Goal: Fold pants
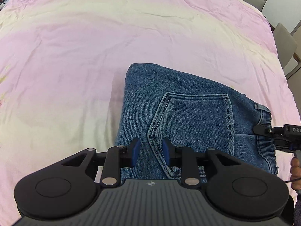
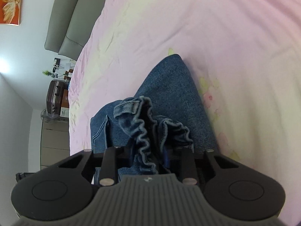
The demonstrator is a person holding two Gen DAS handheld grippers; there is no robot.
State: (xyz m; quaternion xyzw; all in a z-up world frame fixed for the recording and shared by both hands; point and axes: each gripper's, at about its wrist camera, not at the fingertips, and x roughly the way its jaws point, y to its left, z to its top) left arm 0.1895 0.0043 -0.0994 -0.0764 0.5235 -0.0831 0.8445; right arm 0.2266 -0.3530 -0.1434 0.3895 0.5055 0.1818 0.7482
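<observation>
Folded blue jeans (image 1: 188, 113) lie on the pink bedsheet (image 1: 94, 47), back pocket (image 1: 195, 116) facing up. My left gripper (image 1: 150, 150) hovers over the near edge of the jeans. Its blue pads (image 1: 135, 150) stand apart at the pocket's pointed end, with flat denim below them and nothing pinched. My right gripper (image 2: 148, 150) is shut on the bunched elastic waistband (image 2: 144, 131), and the ruffled cloth rises between its fingers. In the left wrist view the right gripper (image 1: 261, 131) reaches in from the right edge onto the waistband (image 1: 265, 146), with a hand (image 1: 295, 169) behind it.
Grey padded headboard panels (image 2: 71, 18) border the bed's far side. Beyond the bed's edge are a brown suitcase (image 2: 54, 96), a low cabinet (image 2: 54, 135) and an orange picture (image 2: 11, 1) on the wall. Sheet (image 2: 207, 28) stretches around the jeans (image 2: 169, 86).
</observation>
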